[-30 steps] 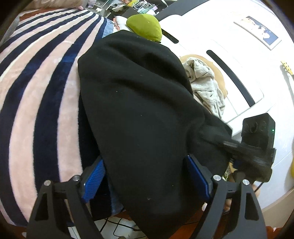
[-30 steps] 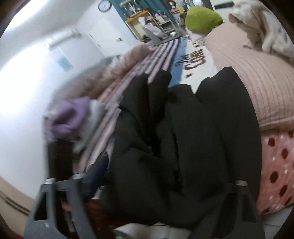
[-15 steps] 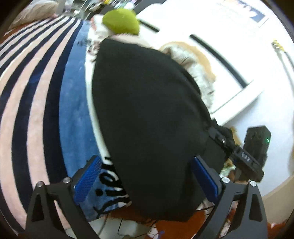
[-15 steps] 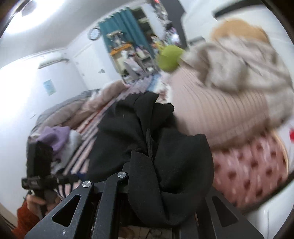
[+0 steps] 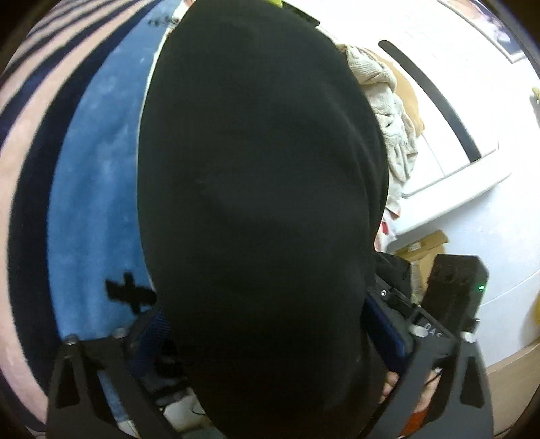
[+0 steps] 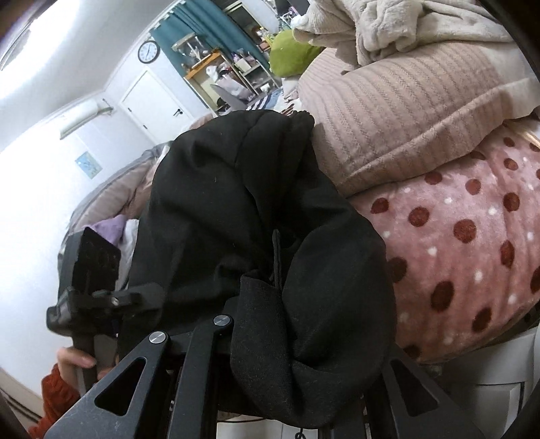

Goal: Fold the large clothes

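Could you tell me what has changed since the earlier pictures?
The black garment has swung across the striped blanket onto the blue one. The left gripper has just been closing around it. The right gripper stays clamped on the cloth.

A blue blanket (image 5: pixel 91 175) lies beside a pink and navy striped cover (image 5: pixel 23 111); a ribbed beige pillow (image 6: pixel 398 108) rests on a pink dotted cushion (image 6: pixel 472 243), a cream fleece throw (image 6: pixel 388 30) on top; behind, a green cushion (image 6: pixel 290 55), a wall clock (image 6: pixel 148 51), teal curtains (image 6: pixel 202 27) and a white door (image 6: pixel 152 104).
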Demonstrator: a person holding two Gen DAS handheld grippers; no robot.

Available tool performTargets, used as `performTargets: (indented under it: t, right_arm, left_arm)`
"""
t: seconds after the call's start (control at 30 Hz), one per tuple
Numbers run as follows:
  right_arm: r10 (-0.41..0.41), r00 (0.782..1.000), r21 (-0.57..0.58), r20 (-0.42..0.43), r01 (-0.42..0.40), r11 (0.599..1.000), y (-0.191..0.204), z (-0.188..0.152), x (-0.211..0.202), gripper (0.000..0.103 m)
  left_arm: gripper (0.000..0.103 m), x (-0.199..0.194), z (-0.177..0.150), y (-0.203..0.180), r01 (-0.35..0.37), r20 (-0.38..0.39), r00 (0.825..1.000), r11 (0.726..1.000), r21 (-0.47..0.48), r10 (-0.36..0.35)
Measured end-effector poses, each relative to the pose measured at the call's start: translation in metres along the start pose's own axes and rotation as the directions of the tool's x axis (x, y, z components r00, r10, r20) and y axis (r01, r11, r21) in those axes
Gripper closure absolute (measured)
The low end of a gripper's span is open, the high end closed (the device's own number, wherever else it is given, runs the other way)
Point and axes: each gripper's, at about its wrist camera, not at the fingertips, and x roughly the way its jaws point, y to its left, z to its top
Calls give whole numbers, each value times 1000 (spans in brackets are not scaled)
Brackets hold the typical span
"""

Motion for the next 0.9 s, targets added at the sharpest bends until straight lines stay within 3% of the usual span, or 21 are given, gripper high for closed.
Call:
performTargets:
  t: [0.07, 0.1, 0.23, 0.37, 0.43, 0.5, 0.57, 0.7, 0.77, 0.83, 0.9]
  right_arm:
    - [5, 1000, 8, 0, -5, 1000, 3, 2, 3, 94]
    - [24, 1000, 18, -3, -24, 1000, 7, 3, 10, 94]
    - [75, 996, -26, -49, -76, 997, 42, 4, 40, 95]
    - [161, 980, -45, -116, -167, 985, 79, 4, 82, 94]
    - [180, 974, -57, -138, -189, 980, 95, 3, 98, 87]
    - [177, 974, -73, -139, -188, 979, 101, -2, 100, 72]
    - [174, 973, -76, -152, -187, 979, 100, -3, 94, 59]
    - [155, 974, -125, -167, -177, 976, 93, -8, 51, 45]
    - [131, 976, -168, -174, -160, 973, 94, -5, 24, 45]
    - [112, 979, -225, -172, -150, 963, 98, 1, 6, 48]
    - [111, 983, -282, -144, -148, 948, 105, 6, -14, 73]
  left_arm:
    - [52, -14, 0, 2, -3, 35, 999, 1000, 5, 3]
    - [58, -24, -1, 4, 4, 55, 998, 1000, 18, -5]
    - [60, -70, -3, 26, -55, 103, 993, 998, 13, 54]
    - [57, -115, -11, 72, -76, 132, 988, 995, -60, 84]
    - [52, -122, -17, 87, -68, 114, 990, 994, -87, 78]
    - [36, -129, -19, 97, -79, 103, 991, 992, -98, 89]
    - [28, -138, -17, 94, -145, 105, 983, 988, -56, 151]
    - [28, -155, -10, 84, -153, 63, 986, 988, -19, 154]
    - [28, -170, -4, 74, -201, 107, 975, 979, 36, 196]
    - [29, -187, 9, 66, -197, 161, 969, 978, 63, 185]
    - [34, -199, 26, 60, -150, 203, 970, 985, 80, 131]
